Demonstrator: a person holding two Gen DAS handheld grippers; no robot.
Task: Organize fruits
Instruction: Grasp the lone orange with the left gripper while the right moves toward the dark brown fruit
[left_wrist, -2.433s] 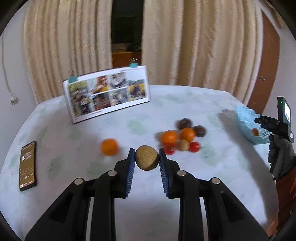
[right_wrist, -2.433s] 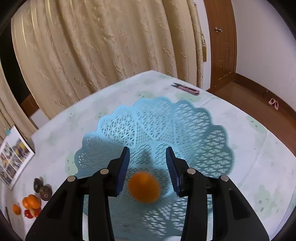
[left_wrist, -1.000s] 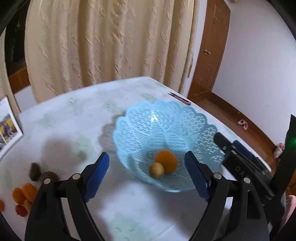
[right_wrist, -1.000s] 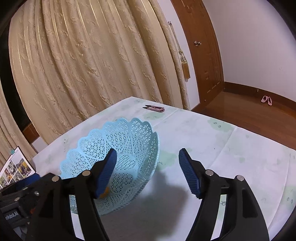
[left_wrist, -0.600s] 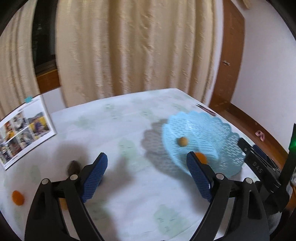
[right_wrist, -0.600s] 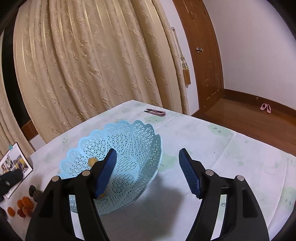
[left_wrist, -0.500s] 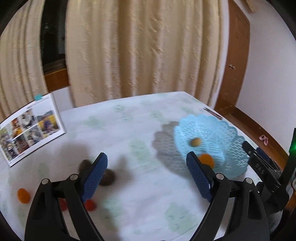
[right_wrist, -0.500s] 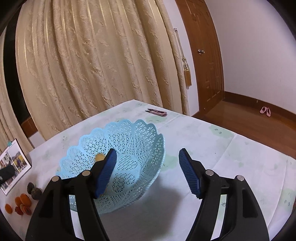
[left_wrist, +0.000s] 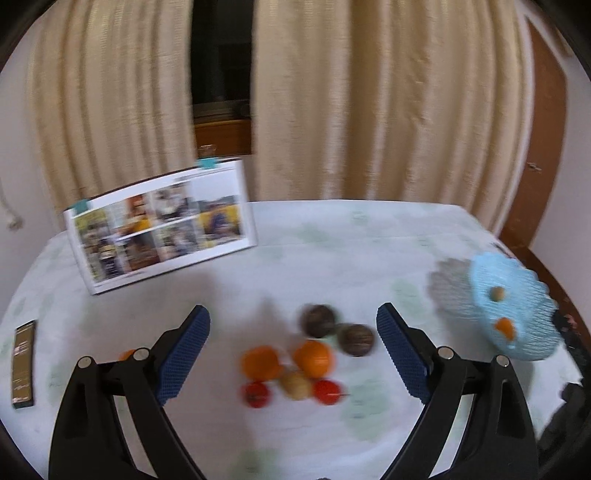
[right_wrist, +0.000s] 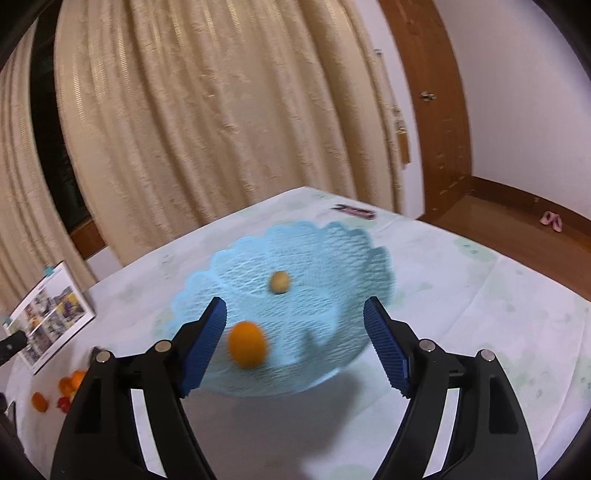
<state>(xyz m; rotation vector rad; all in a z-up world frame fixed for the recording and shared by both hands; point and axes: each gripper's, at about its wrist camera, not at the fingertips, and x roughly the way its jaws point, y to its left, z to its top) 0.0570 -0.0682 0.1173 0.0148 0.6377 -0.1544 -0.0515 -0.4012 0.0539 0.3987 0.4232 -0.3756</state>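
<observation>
left gripper (left_wrist: 293, 347) agape over fruits (left_wrist: 295, 360); right gripper (right_wrist: 295, 343) agape — basket (right_wrist: 332, 236)

**Two wrist fisheyes, one shared basket**

The left wrist camera looks forward and down over the table (left_wrist: 332, 243) toward the curtains (left_wrist: 388, 103), the fruit cluster (left_wrist: 295, 362) close ahead. The right wrist camera sits close above the blue basket (right_wrist: 332, 243), facing the door corner. Both views share the basket (left_wrist: 524, 295), the photo board (left_wrist: 162, 225) (right_wrist: 51, 321) and the cluster (right_wrist: 70, 386).
</observation>
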